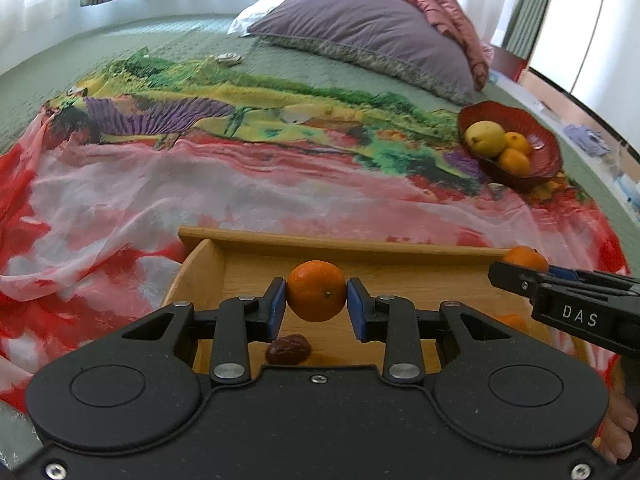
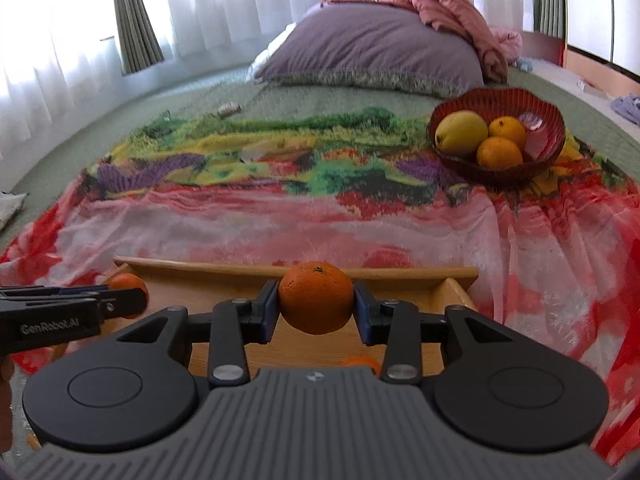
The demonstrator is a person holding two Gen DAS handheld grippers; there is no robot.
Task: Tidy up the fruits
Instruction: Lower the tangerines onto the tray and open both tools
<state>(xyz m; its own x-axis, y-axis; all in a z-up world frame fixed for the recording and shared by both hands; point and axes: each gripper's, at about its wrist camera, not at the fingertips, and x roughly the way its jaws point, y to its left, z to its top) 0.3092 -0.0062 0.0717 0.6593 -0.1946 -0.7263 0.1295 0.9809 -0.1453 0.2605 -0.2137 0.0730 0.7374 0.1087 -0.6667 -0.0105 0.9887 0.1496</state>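
Tangerines, round, bright orange, dimpled, left claw pinching one, right claw pinching another.

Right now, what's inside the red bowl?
The ribbed red glass bowl holds one yellow-green round fruit and two small orange mandarins. Anything beneath them is hidden.

Home bedroom: green quilted bedspread filling mid-frame, plump purple pillow at upper centre, sheer white curtains with green drapes across upper left.
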